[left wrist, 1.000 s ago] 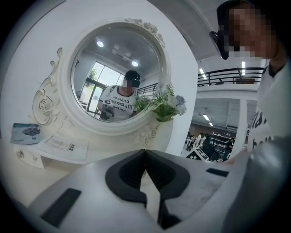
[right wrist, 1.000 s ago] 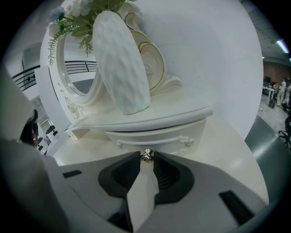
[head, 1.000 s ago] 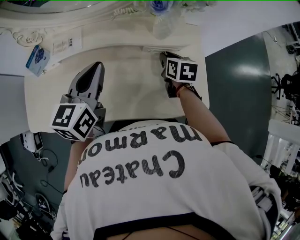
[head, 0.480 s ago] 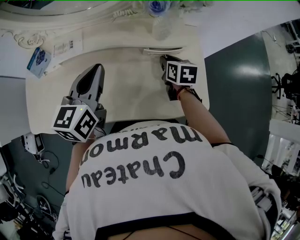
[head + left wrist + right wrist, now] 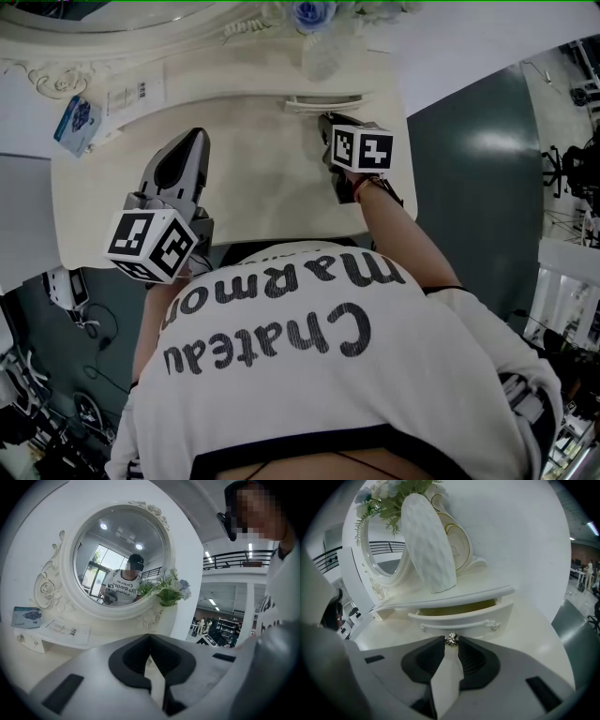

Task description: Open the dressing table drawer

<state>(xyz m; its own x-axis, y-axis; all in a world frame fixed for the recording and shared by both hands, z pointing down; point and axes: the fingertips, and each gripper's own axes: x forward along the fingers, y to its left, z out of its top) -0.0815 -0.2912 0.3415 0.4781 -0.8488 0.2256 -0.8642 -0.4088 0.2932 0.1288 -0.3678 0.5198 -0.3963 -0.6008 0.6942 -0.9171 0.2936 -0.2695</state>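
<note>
The drawer (image 5: 459, 618) is seen at the middle of the right gripper view. It is partly drawn out from under the shelf, and a dark gap is shown behind its front. Its small metal knob (image 5: 451, 639) is pinched between the tips of the right gripper (image 5: 451, 643). The left gripper (image 5: 150, 637) is closed on nothing and is held above the table (image 5: 272, 183) at the left of the head view. A slip off the small round knob could be caused by a slanted pull. The vase (image 5: 429, 541) standing above could be rocked by a jerk.
</note>
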